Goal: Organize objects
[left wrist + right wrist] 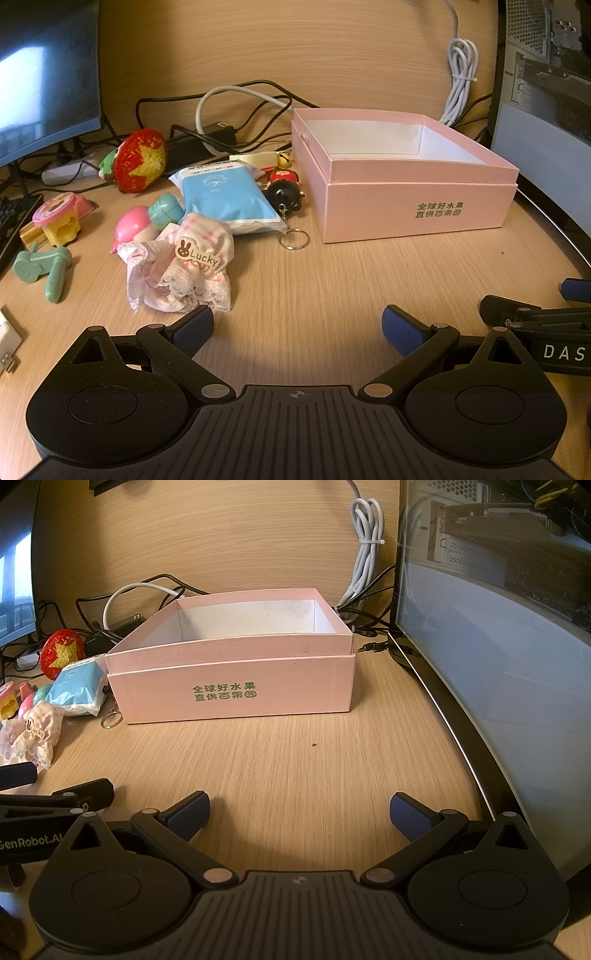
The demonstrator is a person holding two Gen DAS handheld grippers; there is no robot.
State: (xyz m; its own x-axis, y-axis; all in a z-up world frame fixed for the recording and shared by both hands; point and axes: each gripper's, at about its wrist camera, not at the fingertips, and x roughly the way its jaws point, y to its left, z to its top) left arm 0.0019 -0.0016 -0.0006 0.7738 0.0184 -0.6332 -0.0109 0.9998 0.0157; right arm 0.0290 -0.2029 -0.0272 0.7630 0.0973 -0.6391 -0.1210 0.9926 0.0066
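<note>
An open pink box (417, 214) (236, 698) with a white, bare inside stands on the wooden desk. Left of it lies a heap of small things: a pink lace "Lucky" pouch (184, 269) (35, 734), a blue tissue pack (229, 199) (75, 688), a red crochet strawberry (140, 162) (61, 653), a black doll keychain (284, 195) with a ring (293, 238), a pink and a teal toy (147, 221), and a green toy (40, 266). My left gripper (297, 326) is open, its left pad just short of the pouch. My right gripper (299, 810) is open over bare desk before the box.
A monitor (44, 74) stands at the left and a curved screen (498, 686) at the right, close to the box. Cables (229, 110) and a white cord bundle (365, 554) lie behind the box. A keyboard edge (11, 229) shows far left. Each gripper shows at the other view's edge.
</note>
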